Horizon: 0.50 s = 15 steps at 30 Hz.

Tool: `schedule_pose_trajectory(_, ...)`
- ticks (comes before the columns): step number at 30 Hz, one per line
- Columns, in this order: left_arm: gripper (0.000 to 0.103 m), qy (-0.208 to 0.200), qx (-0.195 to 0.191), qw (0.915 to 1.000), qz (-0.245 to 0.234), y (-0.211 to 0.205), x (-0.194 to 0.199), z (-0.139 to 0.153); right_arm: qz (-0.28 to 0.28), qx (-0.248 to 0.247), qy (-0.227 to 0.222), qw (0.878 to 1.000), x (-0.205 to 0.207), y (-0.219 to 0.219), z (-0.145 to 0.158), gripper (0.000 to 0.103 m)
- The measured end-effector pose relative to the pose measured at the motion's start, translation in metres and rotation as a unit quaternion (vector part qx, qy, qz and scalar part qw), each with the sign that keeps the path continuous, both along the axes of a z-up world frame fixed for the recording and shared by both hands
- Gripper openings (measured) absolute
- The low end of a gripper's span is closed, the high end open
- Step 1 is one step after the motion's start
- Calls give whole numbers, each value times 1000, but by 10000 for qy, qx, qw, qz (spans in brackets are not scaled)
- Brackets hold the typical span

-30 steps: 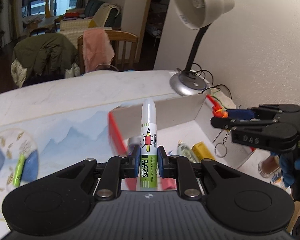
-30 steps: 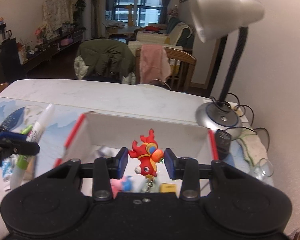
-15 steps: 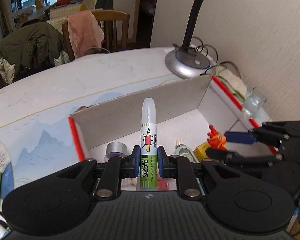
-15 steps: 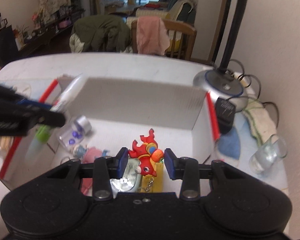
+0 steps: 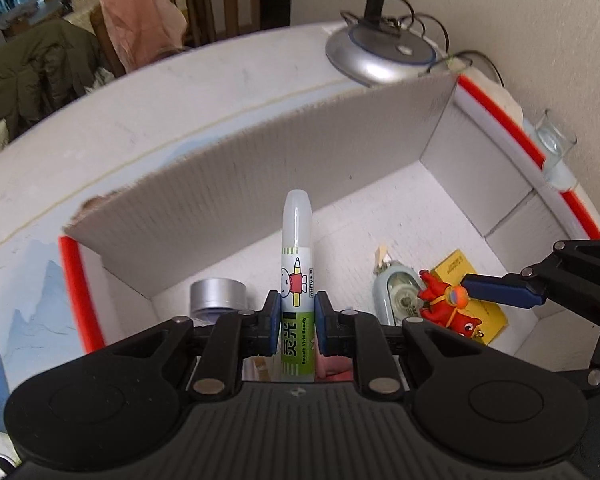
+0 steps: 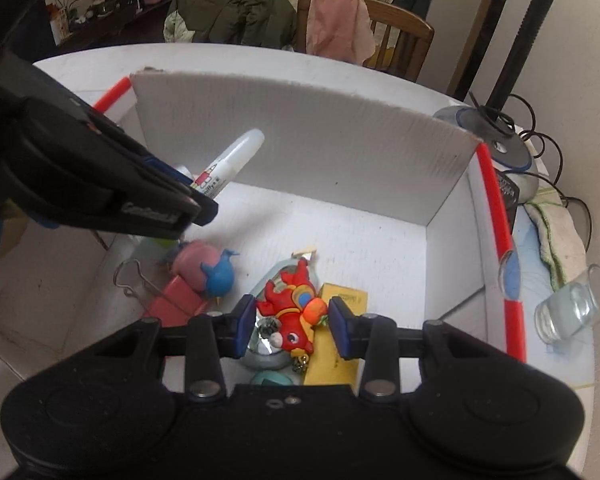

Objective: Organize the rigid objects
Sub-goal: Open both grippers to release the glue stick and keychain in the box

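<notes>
your left fingers (image 5: 297, 322) were clamped on the pen (image 5: 297, 264), long axis fwd over the box (image 5: 260, 184); right fingers (image 6: 293, 320) gripped the red toy (image 6: 290, 314), lower & nearer the floor.

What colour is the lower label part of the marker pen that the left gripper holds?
Light green, on the white marker pen in the left gripper; clearest in the left wrist view.

Right gripper (image 6: 292, 322) clamps a red toy figure (image 6: 290, 312) above the white cardboard box (image 6: 300, 136). Left gripper (image 6: 196, 196) grips a white marker (image 6: 230, 160) over the box interior.
</notes>
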<state>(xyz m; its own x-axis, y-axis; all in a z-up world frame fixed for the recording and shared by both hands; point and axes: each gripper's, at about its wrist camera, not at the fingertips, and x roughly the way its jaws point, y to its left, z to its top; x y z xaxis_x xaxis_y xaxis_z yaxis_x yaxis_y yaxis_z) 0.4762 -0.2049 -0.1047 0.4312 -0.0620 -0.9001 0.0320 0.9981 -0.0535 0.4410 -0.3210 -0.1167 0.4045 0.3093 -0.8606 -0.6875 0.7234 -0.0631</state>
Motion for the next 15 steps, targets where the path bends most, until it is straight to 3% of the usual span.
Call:
schedule_pose_trajectory(9, 17, 352, -100, 9992, 163, 7, 8, -15, 22, -108, 127, 9999, 1, 6, -5, 41)
schedule_pose_trajectory(15, 18, 266, -176, 9993, 191, 11, 0, -10, -110, 59, 217, 9997, 1, 1, -3, 53)
